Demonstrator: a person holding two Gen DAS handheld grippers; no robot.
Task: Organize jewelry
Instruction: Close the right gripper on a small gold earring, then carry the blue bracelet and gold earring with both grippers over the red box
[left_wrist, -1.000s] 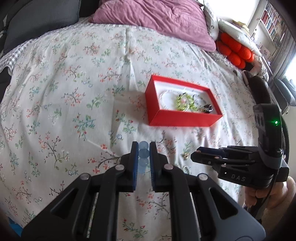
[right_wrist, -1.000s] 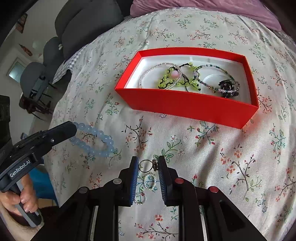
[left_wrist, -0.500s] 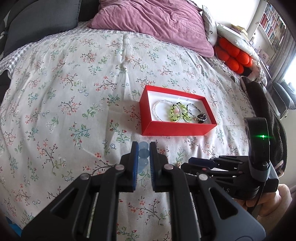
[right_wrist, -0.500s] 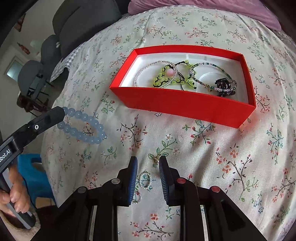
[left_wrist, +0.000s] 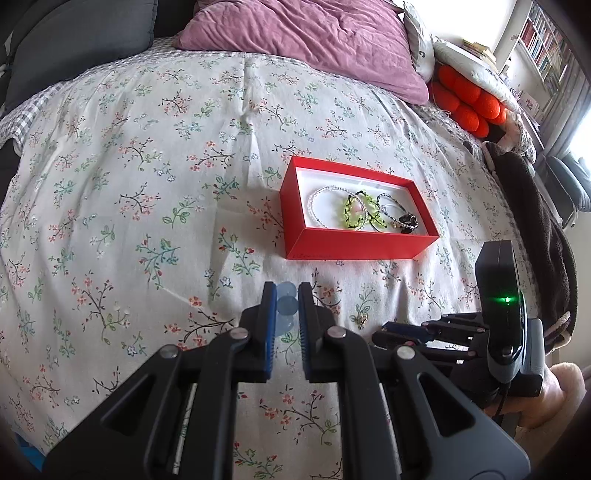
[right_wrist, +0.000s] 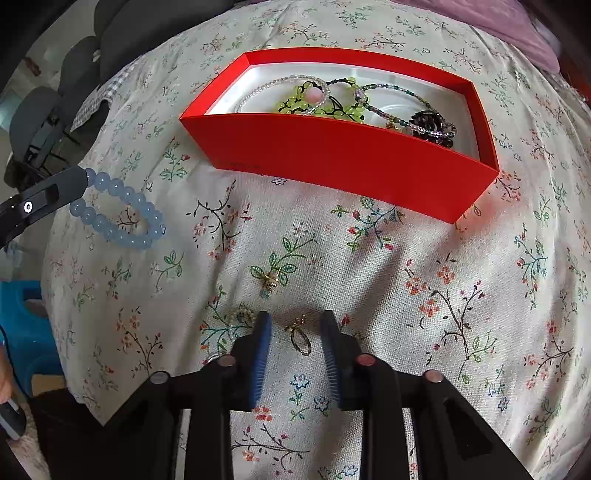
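A red box (left_wrist: 364, 248) (right_wrist: 332, 155) on the floral bedspread holds several bracelets, among them a green bead one (right_wrist: 317, 105). My left gripper (left_wrist: 287, 295) is shut on a pale blue bead bracelet (right_wrist: 118, 214), which hangs from its fingertips above the bed, left of the box. My right gripper (right_wrist: 295, 325) is open and low over the bedspread, its fingers either side of a gold ring (right_wrist: 300, 338). A small gold charm (right_wrist: 271, 282) (left_wrist: 362, 320) lies just ahead of it. A small pearl ring (right_wrist: 240, 318) lies by the left finger.
A purple pillow (left_wrist: 314, 40) lies at the head of the bed. Orange cushions (left_wrist: 469, 103) and a dark garment (left_wrist: 535, 221) lie at the right edge. A blue stool (right_wrist: 26, 332) stands beside the bed.
My right gripper opened wider and dropped closer to the bedspread around the gold ring. My left gripper pulled back and up from the box with the blue bracelet.
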